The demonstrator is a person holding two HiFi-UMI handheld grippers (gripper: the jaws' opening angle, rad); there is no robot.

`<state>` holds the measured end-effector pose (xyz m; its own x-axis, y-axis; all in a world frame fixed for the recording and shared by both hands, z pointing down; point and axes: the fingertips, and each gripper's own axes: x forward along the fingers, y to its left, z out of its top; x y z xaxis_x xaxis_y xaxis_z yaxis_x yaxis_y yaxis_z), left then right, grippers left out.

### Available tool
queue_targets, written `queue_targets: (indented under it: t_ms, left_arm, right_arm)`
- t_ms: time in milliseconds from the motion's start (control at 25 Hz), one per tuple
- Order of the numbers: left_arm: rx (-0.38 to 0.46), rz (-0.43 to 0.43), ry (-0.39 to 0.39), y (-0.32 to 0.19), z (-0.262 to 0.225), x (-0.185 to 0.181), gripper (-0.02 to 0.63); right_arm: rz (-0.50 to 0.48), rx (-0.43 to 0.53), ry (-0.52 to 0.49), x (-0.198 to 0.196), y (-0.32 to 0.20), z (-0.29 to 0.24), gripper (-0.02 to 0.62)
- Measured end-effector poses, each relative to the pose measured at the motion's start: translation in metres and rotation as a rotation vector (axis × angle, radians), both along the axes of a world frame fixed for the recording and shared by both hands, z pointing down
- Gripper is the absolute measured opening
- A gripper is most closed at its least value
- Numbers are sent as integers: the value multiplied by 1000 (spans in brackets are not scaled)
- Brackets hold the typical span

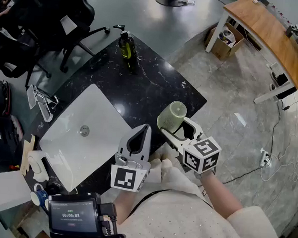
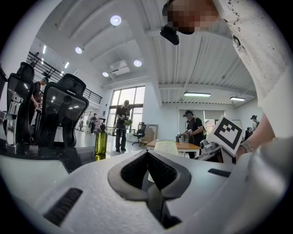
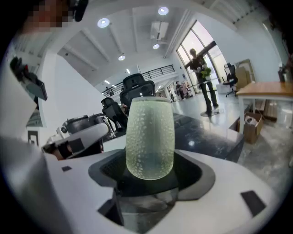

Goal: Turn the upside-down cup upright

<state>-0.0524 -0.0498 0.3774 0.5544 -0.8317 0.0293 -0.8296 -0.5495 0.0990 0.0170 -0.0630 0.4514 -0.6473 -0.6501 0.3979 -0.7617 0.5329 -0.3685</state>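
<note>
A pale green, bumpy cup (image 1: 172, 116) sits between the jaws of my right gripper (image 1: 176, 124), which is shut on its sides and holds it above the counter's near edge. In the right gripper view the cup (image 3: 150, 137) stands up out of the jaws, rounded end nearest the camera; I cannot tell which end is the mouth. My left gripper (image 1: 142, 131) hovers just left of it, level, jaws together and empty. From the left gripper view the cup (image 2: 165, 147) peeks over the closed jaws, beside the right gripper's marker cube (image 2: 227, 133).
A black marble counter (image 1: 155, 91) carries a white square basin (image 1: 101, 113) and a green pump bottle (image 1: 126, 45). A screen device (image 1: 72, 216) is at the near left. A black office chair (image 1: 49, 14) and a wooden desk (image 1: 267, 30) stand beyond.
</note>
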Motion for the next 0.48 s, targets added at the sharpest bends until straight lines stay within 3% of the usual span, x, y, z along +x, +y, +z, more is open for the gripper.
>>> queue_targets:
  t_ms: [480]
  left_arm:
    - [48,-70,-37,9,-8,-31,6]
  right_arm:
    - [-54,-518,-686,-35,26,-21,322]
